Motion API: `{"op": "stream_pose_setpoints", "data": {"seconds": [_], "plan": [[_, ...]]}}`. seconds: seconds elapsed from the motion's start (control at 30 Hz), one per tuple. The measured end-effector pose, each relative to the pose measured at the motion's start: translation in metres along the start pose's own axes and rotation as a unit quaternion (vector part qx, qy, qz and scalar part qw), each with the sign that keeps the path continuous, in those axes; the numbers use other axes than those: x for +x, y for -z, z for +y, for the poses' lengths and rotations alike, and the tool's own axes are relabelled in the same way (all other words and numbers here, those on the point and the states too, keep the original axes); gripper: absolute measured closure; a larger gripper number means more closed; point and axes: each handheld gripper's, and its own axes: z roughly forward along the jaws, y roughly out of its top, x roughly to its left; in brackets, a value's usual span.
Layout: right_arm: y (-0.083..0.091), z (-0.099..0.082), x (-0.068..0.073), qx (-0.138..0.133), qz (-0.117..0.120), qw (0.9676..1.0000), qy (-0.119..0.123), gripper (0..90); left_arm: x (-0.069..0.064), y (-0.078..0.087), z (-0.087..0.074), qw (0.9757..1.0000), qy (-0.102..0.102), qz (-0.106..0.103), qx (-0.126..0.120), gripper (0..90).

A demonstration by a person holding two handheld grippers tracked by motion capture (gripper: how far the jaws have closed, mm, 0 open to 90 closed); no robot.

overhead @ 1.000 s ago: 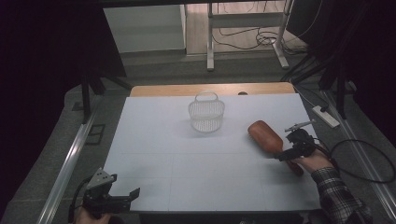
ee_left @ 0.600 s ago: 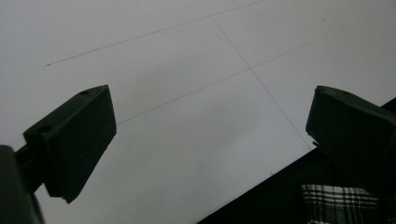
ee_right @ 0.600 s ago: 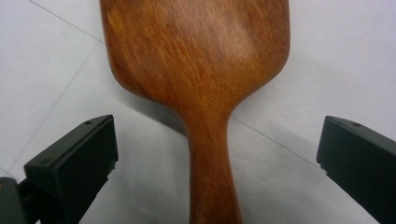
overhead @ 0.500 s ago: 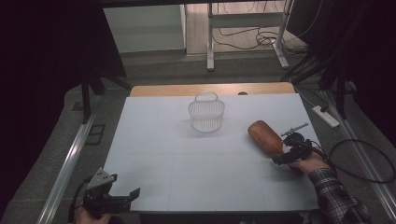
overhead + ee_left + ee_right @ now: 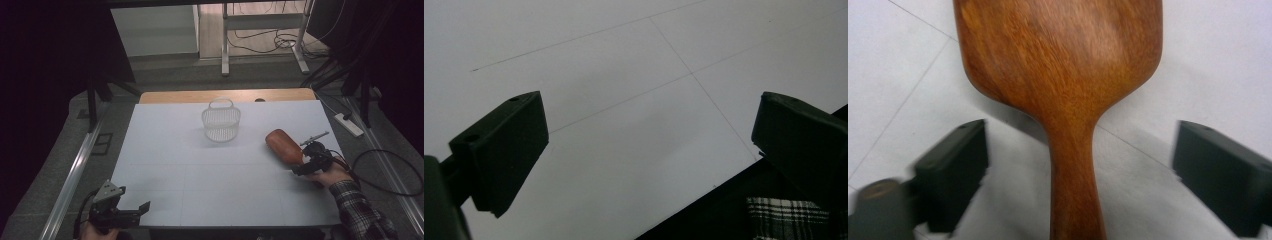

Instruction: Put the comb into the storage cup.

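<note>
White sheet (image 5: 200, 180) covers the table, ruled with faint thin lines into large squares; a strip of bare wood (image 5: 175, 96) shows at its far edge.

Basket (image 5: 221, 121): white wire, with a loop handle, standing upright on the far middle of the sheet, well apart from both grippers.

Paddle (image 5: 283, 146): reddish-brown wood, a broad rounded blade and a narrow handle, lying flat on the right side of the sheet, blade toward the basket.

Right gripper (image 5: 309, 162): at the paddle's handle end, held by a hand in a plaid sleeve (image 5: 357, 215). In the right gripper view the handle (image 5: 1075, 190) runs between the two black jaws with white sheet showing on either side; the jaws have just been closing but stand spread, not touching the wood.

Left gripper (image 5: 131, 214): at the near left corner of the sheet, jaws spread wide over bare sheet, nothing between them.

Room: dark; black drapes to the left and right. Grey floor beyond the table, a metal rail (image 5: 75, 175) along the left, white frame legs (image 5: 225, 45) and loose cables at the back, a white power strip (image 5: 349, 124) on the floor to the right.
</note>
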Motion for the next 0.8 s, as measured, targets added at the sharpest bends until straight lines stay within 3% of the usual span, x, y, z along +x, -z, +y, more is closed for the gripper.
{"op": "stream_pose_setpoints", "data": {"seconds": [0.03, 0.17, 0.37, 0.57, 0.8], "plan": [[0.0016, 0.0002, 0.0003, -0.001, -0.001, 1.0, 0.005, 20.5, 0.0, 0.0, 0.0, 1.0, 0.0, 0.0, 0.0, 2.7], [0.004, 0.0004, -0.0003, -0.004, 0.009, 0.9999, 0.005, 37.3, 0.0, -0.0001, 0.0001, 1.0, 0.0, 0.0, 0.0, 2.8], [0.0065, 0.0019, -0.0011, -0.004, 0.022, 0.9997, 0.009, 55.3, -0.0002, -0.0003, 0.0002, 1.0, -0.002, 0.001, 0.001, 2.7], [0.0042, 0.004, -0.0005, 0.012, 0.024, 0.9995, 0.014, 65.8, -0.0002, -0.0004, 0.0004, 1.0, -0.002, 0.001, 0.002, 2.8], [0.0056, 0.0036, -0.0039, 0.018, 0.046, 0.9988, -0.003, 71.3, -0.0005, -0.0005, 0.0005, 1.0, -0.003, 0.001, 0.001, 2.8]]}}
